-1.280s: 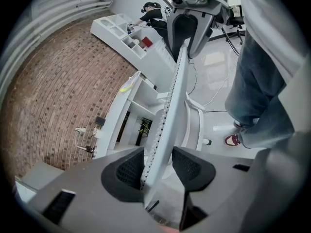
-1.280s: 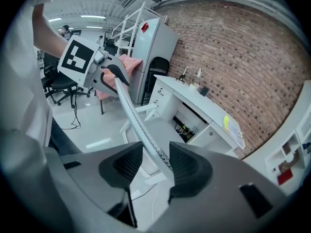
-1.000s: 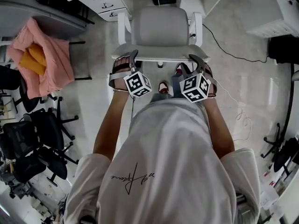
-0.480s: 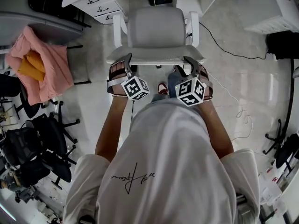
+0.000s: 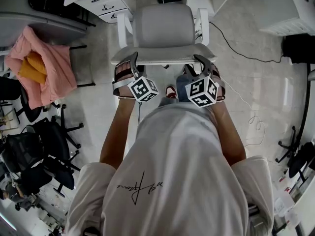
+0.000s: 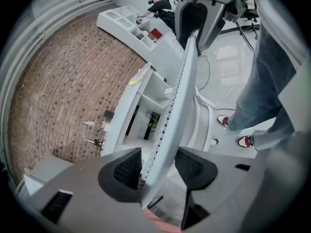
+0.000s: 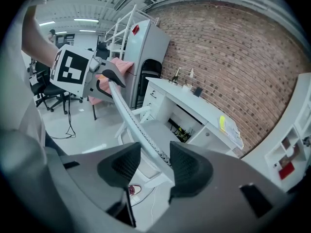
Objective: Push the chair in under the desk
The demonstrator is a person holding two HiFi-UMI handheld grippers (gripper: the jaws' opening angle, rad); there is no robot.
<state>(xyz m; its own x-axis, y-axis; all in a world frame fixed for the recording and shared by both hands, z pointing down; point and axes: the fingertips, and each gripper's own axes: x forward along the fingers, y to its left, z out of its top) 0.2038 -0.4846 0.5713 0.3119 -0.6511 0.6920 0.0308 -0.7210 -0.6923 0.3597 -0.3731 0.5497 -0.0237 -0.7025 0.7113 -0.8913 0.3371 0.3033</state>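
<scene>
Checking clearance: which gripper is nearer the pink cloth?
Left. Both straddle the chair back, jaws just opening wider: left gripper toward the pink cloth, right gripper at the far end.

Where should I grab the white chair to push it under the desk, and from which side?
Take the chair backrest by its thin top edge, from behind and above, near each end: it is slim and faces you. The left gripper and right gripper straddle it, jaws just opening, not pressing.
</scene>
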